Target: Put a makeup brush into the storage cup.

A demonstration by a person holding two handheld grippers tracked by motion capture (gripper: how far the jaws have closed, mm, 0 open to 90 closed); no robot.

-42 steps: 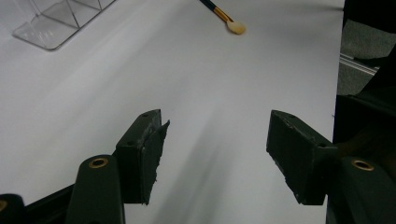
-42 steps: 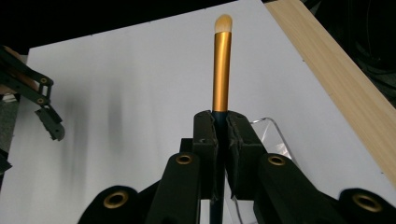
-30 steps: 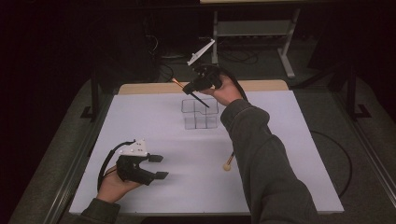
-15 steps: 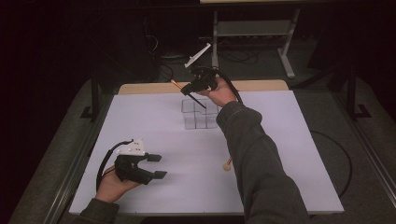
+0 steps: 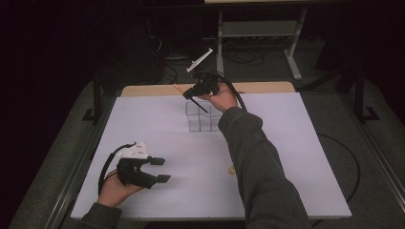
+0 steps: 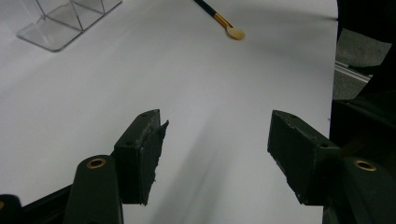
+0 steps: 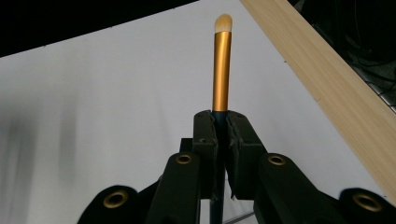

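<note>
Right gripper view: the right claw [image 7: 219, 140] is pinched on a makeup brush [image 7: 222, 70], gripping its dark handle just below the gold ferrule; the cream bristle tip points straight away from the jaws, in line with them. In the high view this right claw [image 5: 197, 93] hangs above the far side of the clear acrylic organizer [image 5: 203, 117], with the dark handle end of the held brush slanting down toward the organizer's compartments and the bristle end pointing up and away toward the wooden strip [image 5: 267, 87] at the worktop's far edge.

Judgement: the coming move turns on lowering the handle end into one compartment, so the brush's long axis needs to come nearer to upright over the organizer. The right hand is much the nearer to the organizer.

Left gripper view: the left claw [image 6: 212, 154] is spread wide and empty, low over the white worktop [image 6: 140, 70], well apart from the organizer on the near side.

Count: two makeup brushes, one held, and a second brush [image 6: 219, 18] lying flat on the worktop on the organizer's near side, between it and the near edge; one organizer; two claws.
</note>
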